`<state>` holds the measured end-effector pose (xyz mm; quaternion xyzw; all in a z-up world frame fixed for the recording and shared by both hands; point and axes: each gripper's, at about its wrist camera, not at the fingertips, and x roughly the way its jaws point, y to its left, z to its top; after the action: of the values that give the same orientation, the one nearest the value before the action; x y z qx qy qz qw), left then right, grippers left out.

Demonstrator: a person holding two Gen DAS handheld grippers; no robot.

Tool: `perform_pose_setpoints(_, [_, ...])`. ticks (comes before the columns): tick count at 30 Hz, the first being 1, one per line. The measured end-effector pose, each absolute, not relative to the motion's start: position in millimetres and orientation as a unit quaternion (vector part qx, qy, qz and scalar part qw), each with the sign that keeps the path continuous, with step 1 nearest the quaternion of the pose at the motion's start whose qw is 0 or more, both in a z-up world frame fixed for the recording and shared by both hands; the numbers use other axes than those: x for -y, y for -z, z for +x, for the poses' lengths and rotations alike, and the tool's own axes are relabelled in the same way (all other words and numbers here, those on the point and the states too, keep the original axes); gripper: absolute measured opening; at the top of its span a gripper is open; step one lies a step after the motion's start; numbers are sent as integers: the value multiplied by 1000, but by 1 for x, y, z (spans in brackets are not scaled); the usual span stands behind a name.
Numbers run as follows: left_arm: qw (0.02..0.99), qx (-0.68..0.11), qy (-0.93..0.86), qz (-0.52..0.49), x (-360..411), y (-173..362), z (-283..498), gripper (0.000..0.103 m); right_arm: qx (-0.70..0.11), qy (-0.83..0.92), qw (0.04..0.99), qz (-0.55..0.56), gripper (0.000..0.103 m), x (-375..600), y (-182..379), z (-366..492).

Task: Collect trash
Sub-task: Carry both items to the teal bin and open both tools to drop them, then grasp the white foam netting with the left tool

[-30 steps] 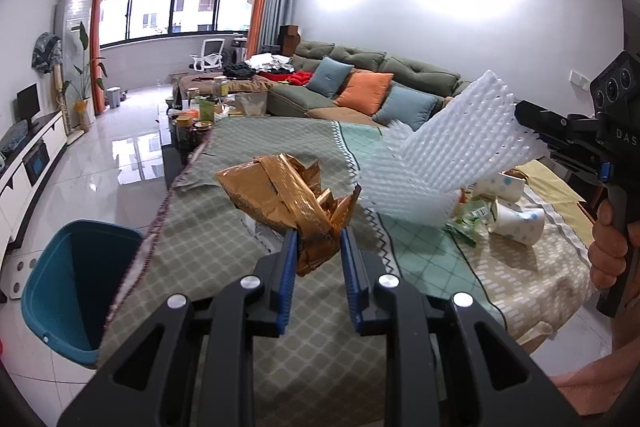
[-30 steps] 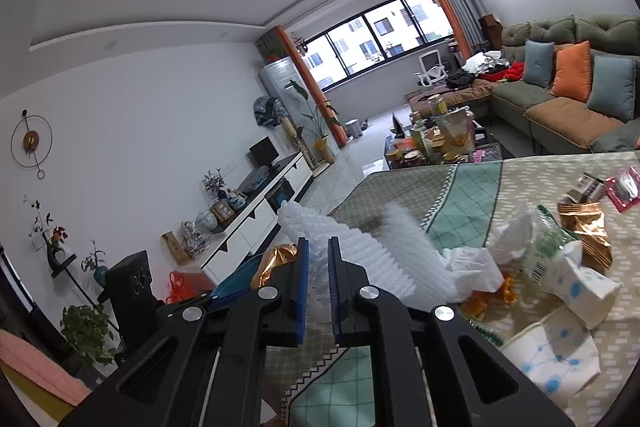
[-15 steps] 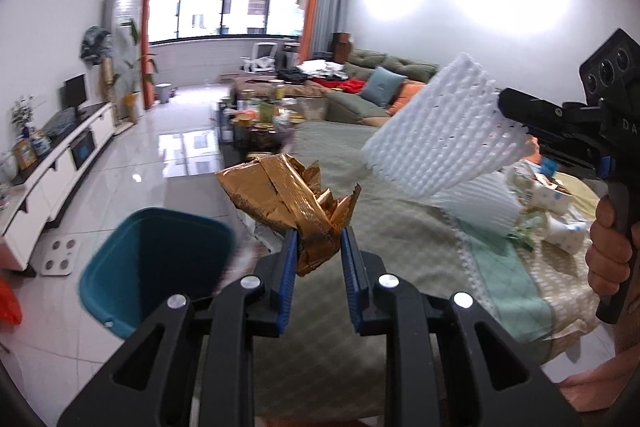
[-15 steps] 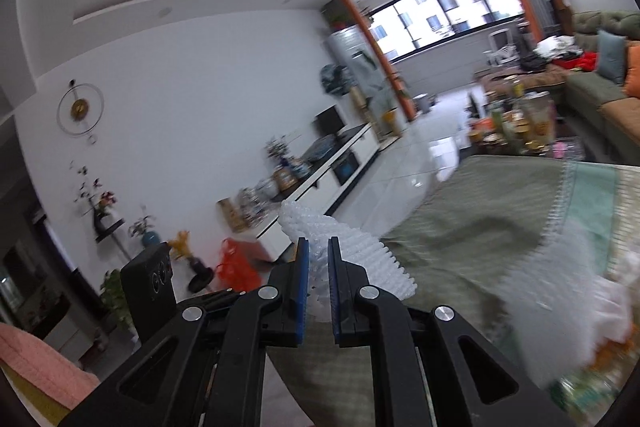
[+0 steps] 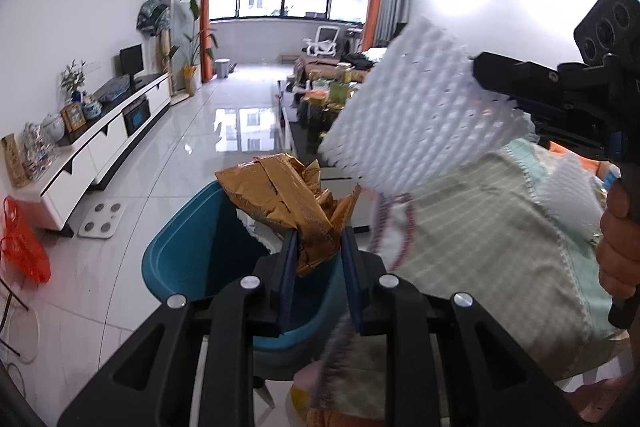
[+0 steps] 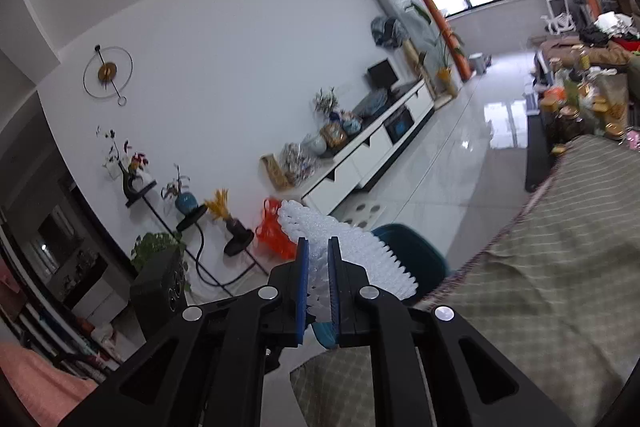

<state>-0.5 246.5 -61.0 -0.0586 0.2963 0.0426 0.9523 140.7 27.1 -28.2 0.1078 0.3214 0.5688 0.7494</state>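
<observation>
My left gripper (image 5: 318,247) is shut on a crumpled gold foil wrapper (image 5: 280,199) and holds it above the teal trash bin (image 5: 188,259) on the floor. My right gripper (image 6: 318,259) is shut on a white foam net sheet (image 6: 340,247); the sheet also shows in the left wrist view (image 5: 416,119), held in the air to the right of the wrapper, over the table edge. The bin shows in the right wrist view (image 6: 412,255) just beyond the foam.
A table with a green checked cloth (image 5: 480,219) stands right of the bin. A white TV cabinet (image 5: 100,143) lines the left wall. An orange plastic bag (image 5: 24,247) and a white scale (image 5: 102,221) lie on the tiled floor. A cluttered coffee table (image 6: 580,107) stands farther back.
Both grippers have swung left from over the table toward the bin, carrying their trash. The gold wrapper now hangs over the bin opening.
</observation>
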Motion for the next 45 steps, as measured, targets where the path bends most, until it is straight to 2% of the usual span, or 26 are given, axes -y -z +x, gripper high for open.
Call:
perform_pose_setpoints(9, [935, -341, -66, -75, -278, 93, 19, 24, -395, -555, 725, 99, 10, -82, 70, 169])
perform_pose_setpoints(13, [928, -357, -69, -83, -287, 104, 25, 25, -426, -536, 724, 81, 14, -98, 83, 177])
perform_pose_setpoints(17, [924, -367, -71, -86, -292, 110, 30, 30, -450, -513, 728, 70, 15, -103, 93, 179])
perform_pose_setpoints(19, [923, -366, -76, -86, -293, 110, 30, 31, -451, -503, 735, 66, 30, -104, 96, 180])
perform_pose_setpoints(21, [924, -365, -78, -88, -294, 109, 31, 32, -448, -502, 736, 66, 36, -101, 96, 180])
perform_pose_setpoints(24, [926, -356, -84, -92, -294, 102, 28, 41, -442, -498, 744, 63, 42, -93, 94, 178])
perform_pose_setpoints(27, [928, -349, -89, -93, -287, 96, 24, 43, -437, -503, 743, 72, 44, -85, 88, 176])
perform_pose_setpoints(28, [931, -342, -89, -94, -285, 90, 21, 47, -432, -504, 744, 73, 46, -82, 86, 175])
perform_pose_setpoints(29, [933, -337, -88, -95, -283, 87, 19, 58, -425, -505, 748, 72, 47, -78, 82, 172])
perform_pose_setpoints(31, [941, -314, -81, -96, -277, 76, 10, 76, -403, -511, 756, 65, 58, -64, 70, 162])
perform_pose_setpoints(32, [945, -303, -77, -95, -271, 70, 6, 81, -395, -511, 761, 62, 60, -60, 65, 159])
perform_pose_setpoints(37, [961, -265, -36, -71, -231, 47, -7, 88, -348, -494, 796, 45, 64, -8, 46, 134])
perform_pose_setpoints(45, [963, -256, 79, -30, -145, 38, -4, 88, -319, -410, 852, 57, 64, 94, 39, 107])
